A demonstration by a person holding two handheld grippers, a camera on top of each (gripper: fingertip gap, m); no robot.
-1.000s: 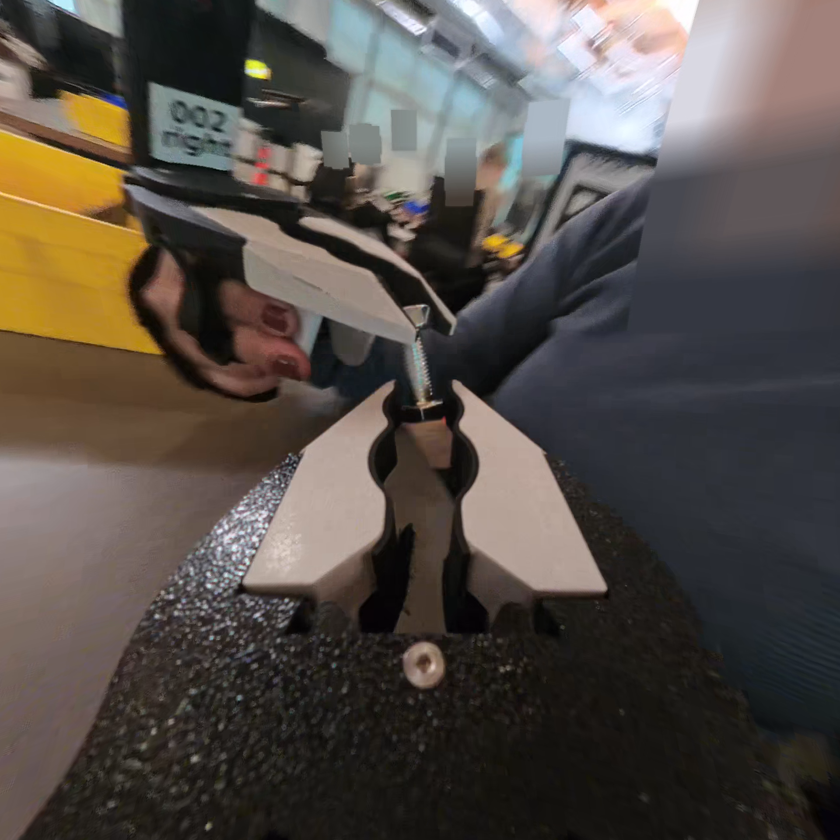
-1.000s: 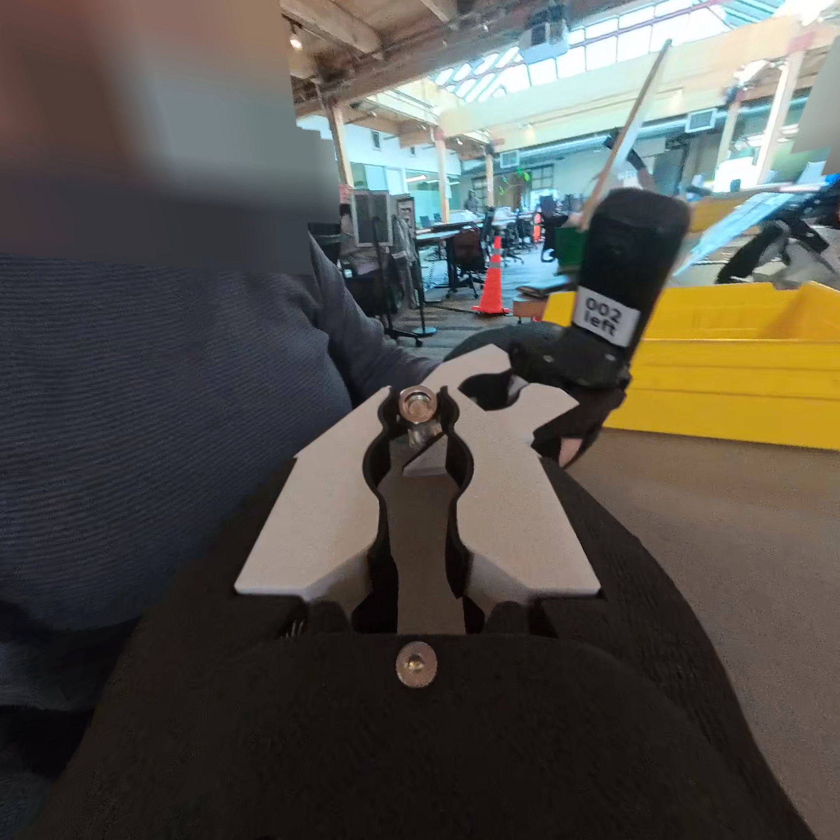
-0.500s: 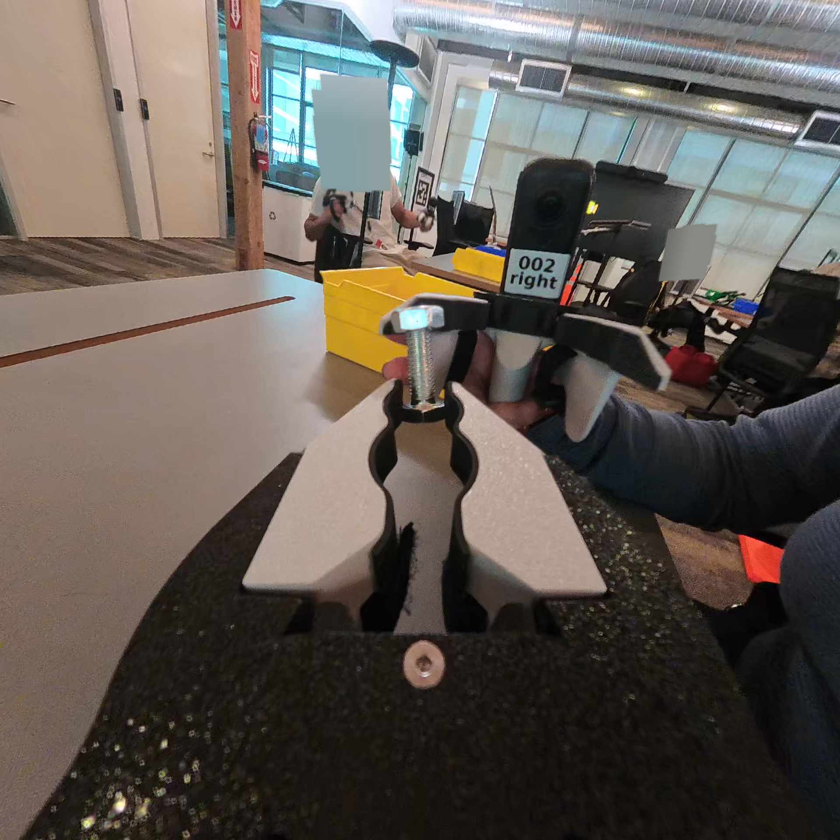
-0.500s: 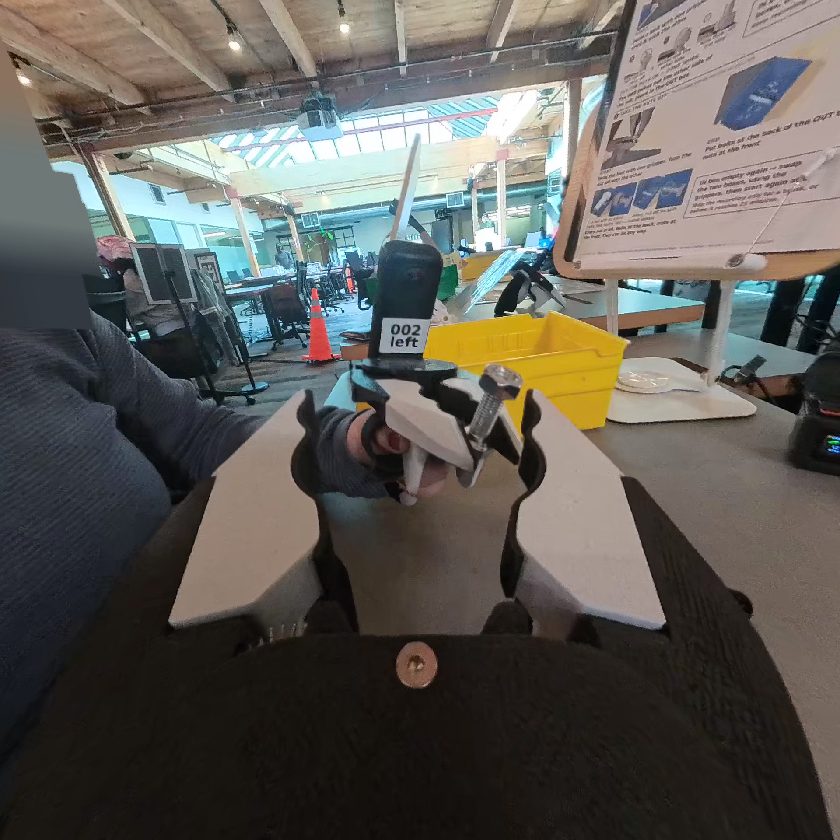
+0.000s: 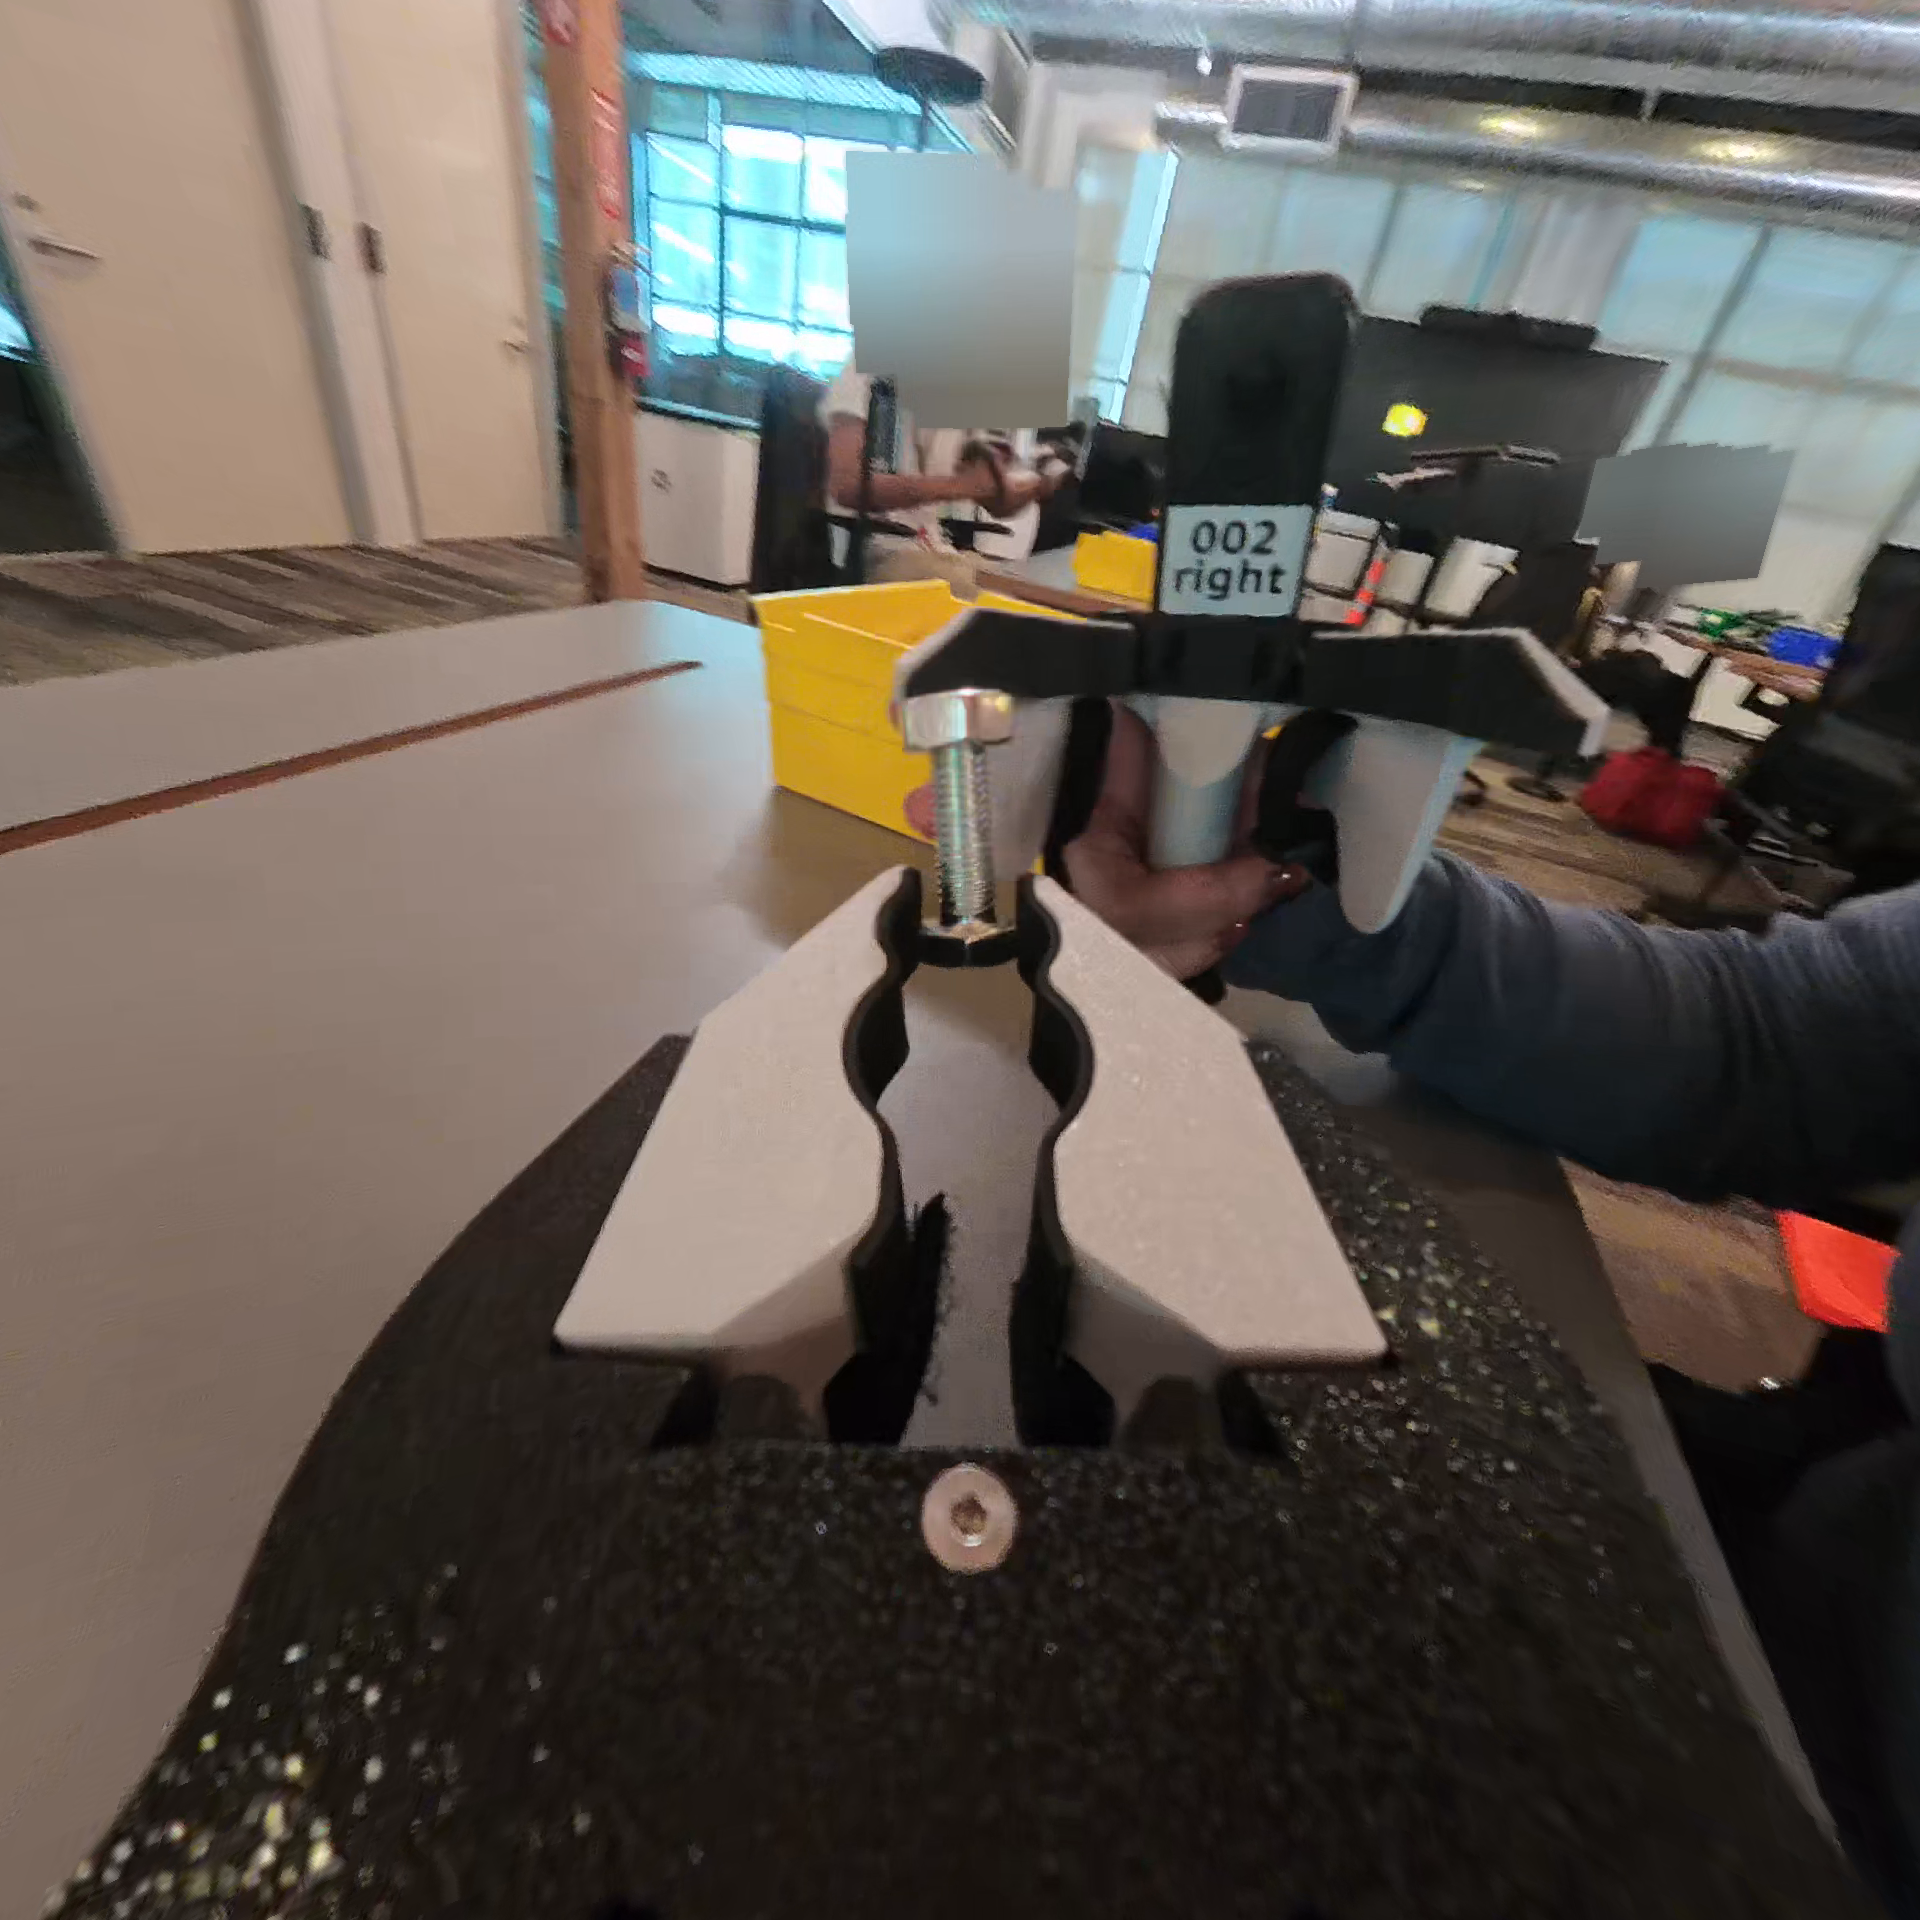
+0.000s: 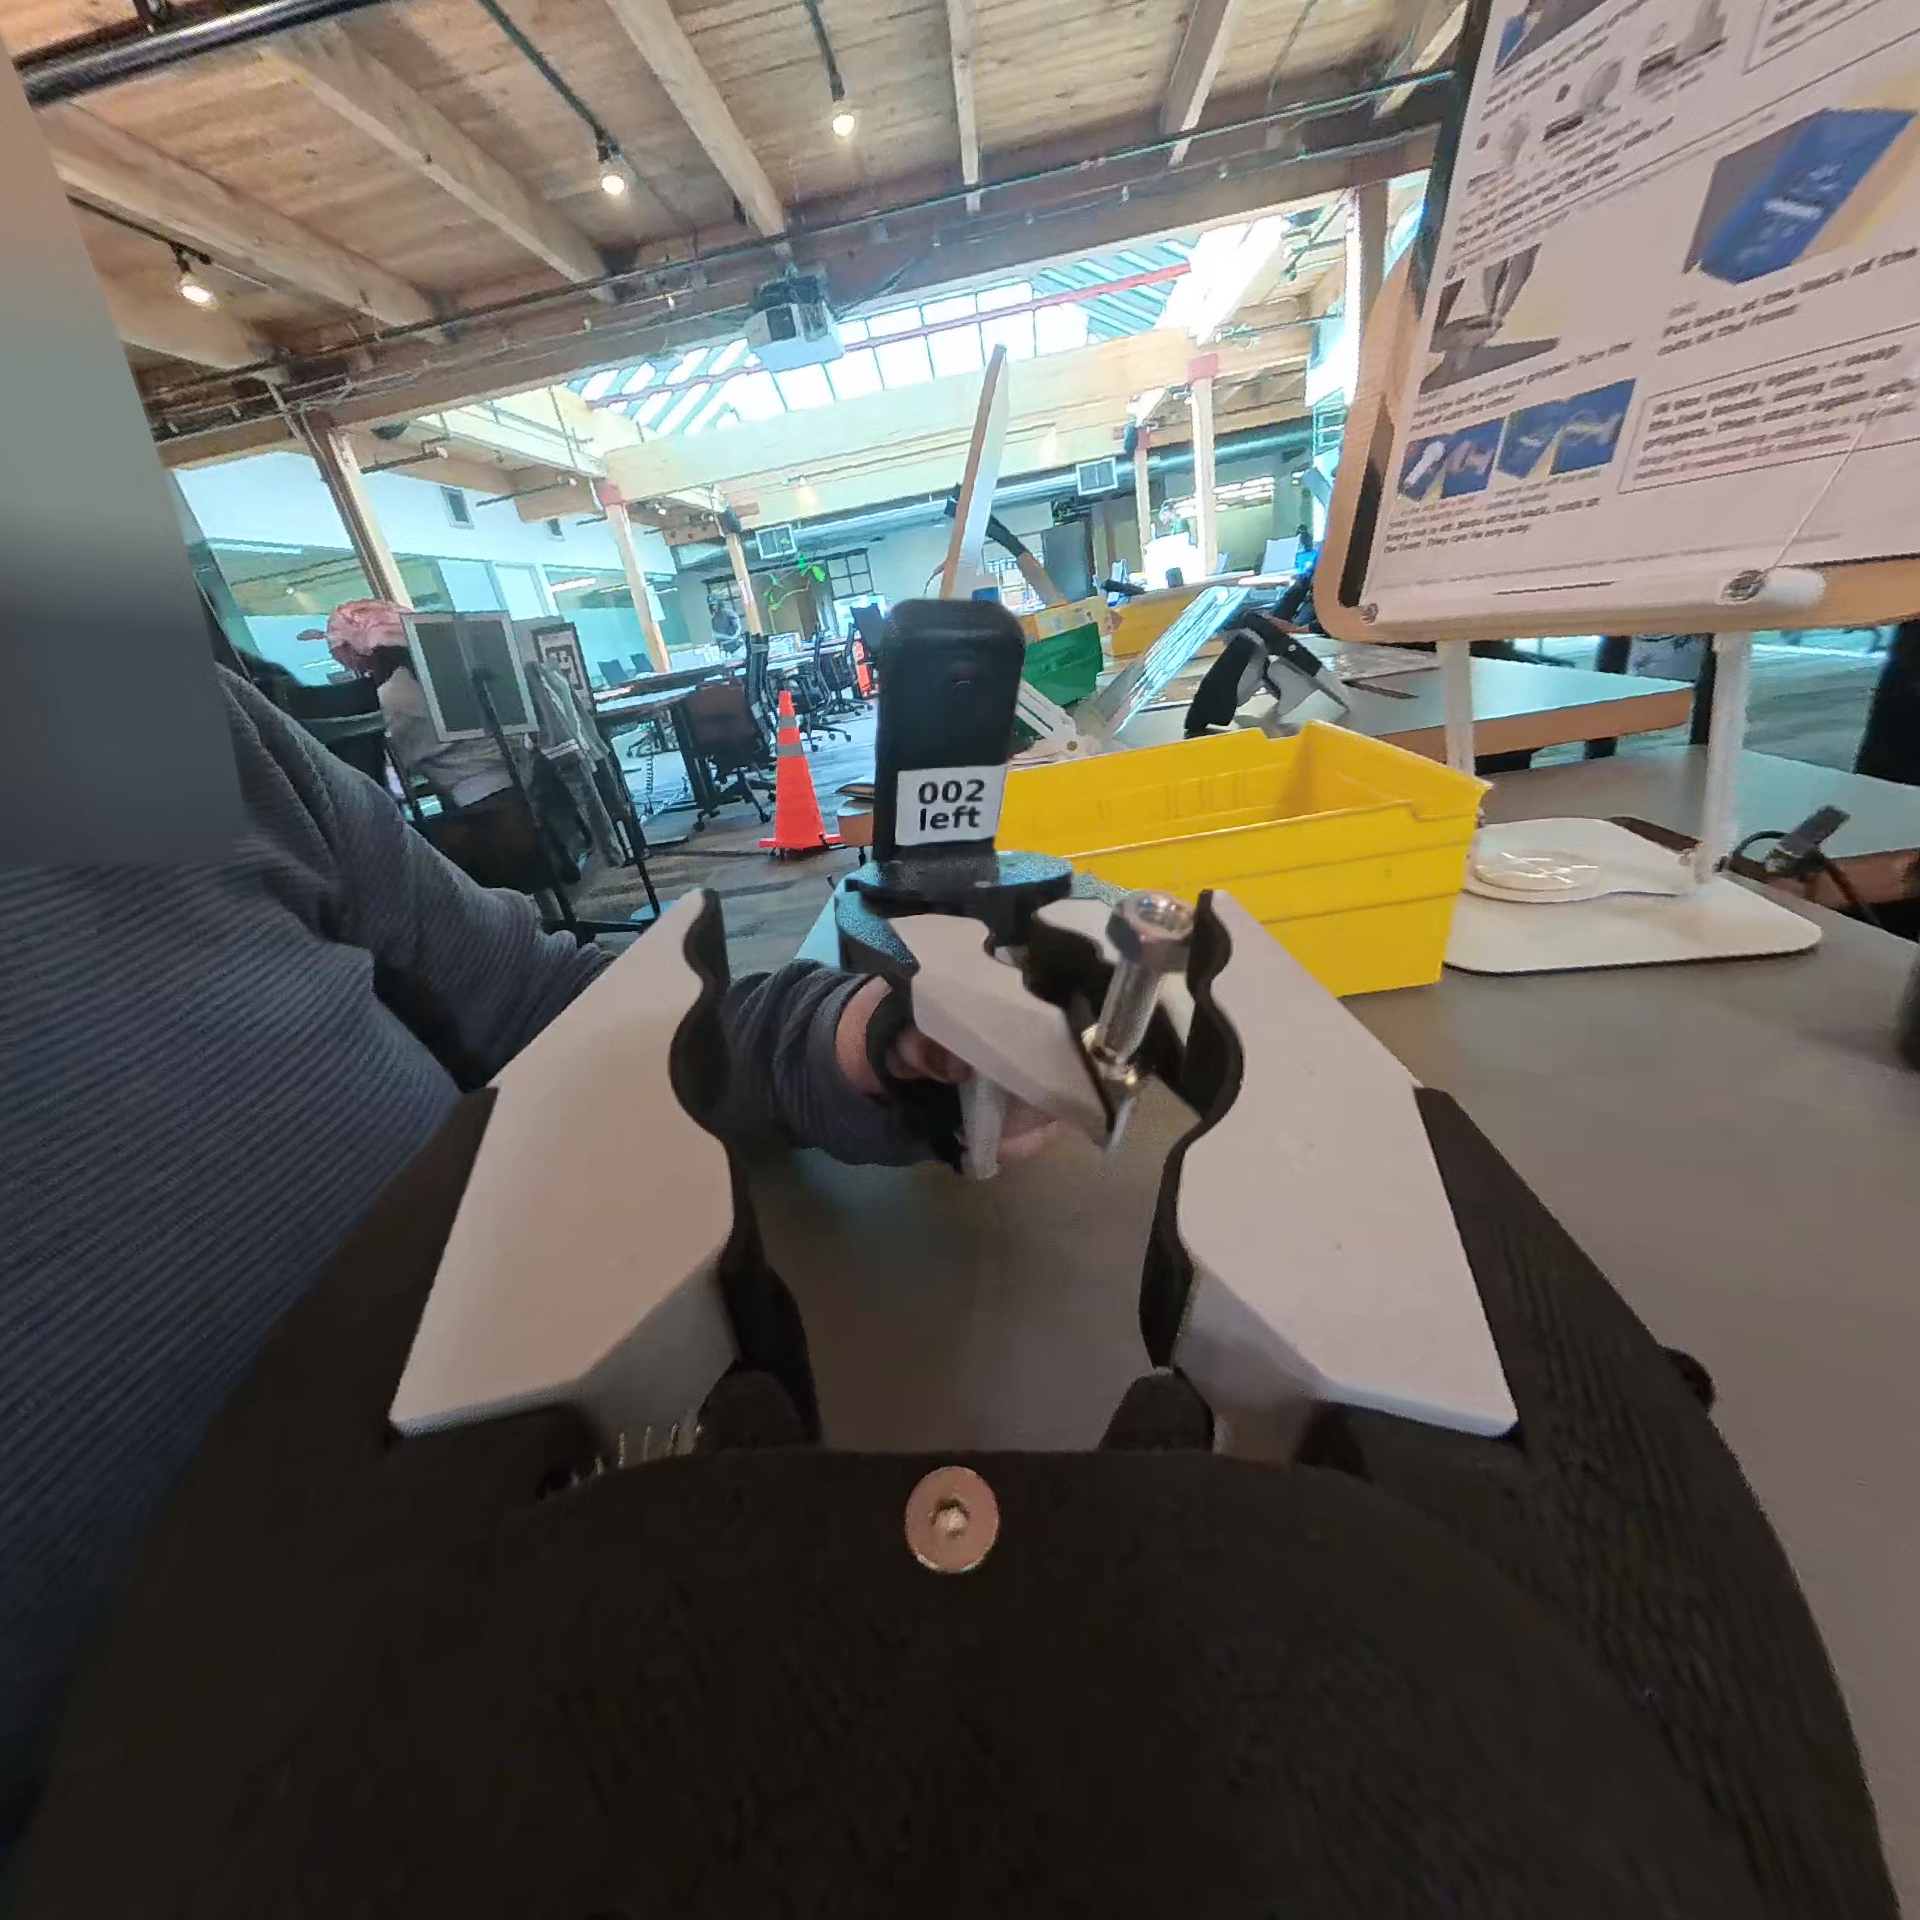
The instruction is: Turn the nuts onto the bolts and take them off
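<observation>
My left gripper [image 5: 961, 916] is shut on a small silver nut [image 5: 961, 938] at its fingertips. A silver hex-head bolt [image 5: 958, 800] stands upright out of the nut, head on top. My right gripper [image 6: 956, 925] is open wide and holds nothing. In the right wrist view the bolt [image 6: 1132, 987] leans between my open fingers, its head close to the right finger [image 6: 1299, 1091]. The left gripper [image 6: 1107, 1101] shows there beyond my fingers. In the left wrist view the right gripper [image 5: 1236, 675] hangs just behind the bolt head, jaws spread.
A yellow bin [image 6: 1278, 831] stands on the grey table [image 5: 364, 935] behind both grippers. An instruction board [image 6: 1662, 312] on a white stand [image 6: 1621, 914] is at the right. A blue-sleeved arm [image 5: 1558, 1039] crosses the table's right side. Left tips to right tips: about 5 centimeters.
One second ago my right gripper was shut on the bolt head. It has opened and let go. The bolt stays in the nut held by my left gripper, now upright.
</observation>
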